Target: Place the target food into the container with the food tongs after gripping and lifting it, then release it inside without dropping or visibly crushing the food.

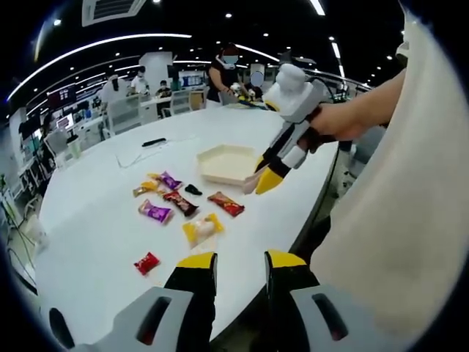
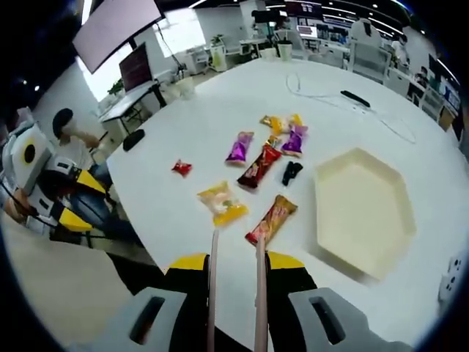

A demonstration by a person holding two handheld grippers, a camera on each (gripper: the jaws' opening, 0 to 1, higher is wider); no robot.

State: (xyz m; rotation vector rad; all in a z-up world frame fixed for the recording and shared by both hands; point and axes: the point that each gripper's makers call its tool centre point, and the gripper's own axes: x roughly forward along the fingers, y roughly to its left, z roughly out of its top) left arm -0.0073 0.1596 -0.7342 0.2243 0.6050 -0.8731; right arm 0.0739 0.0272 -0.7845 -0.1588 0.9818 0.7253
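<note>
Right gripper (image 2: 234,273): its fingers are clenched on the food tongs (image 2: 236,275), whose two thin arms reach up toward the snacks; tong handles are cut off below.
Left gripper (image 1: 240,264): fingers released, nothing between them, hanging over the bench (image 1: 110,242) edge.
Nearest snacks: yellow packet (image 2: 223,203) and red-orange bar (image 2: 272,218), just beyond the tong tips.
Farther snacks: small red packet (image 2: 182,168), purple packet (image 2: 239,147), small black item (image 2: 292,172), hard to identify.
Container: hexagonal cream tray (image 2: 364,210), beside the snacks.
</note>
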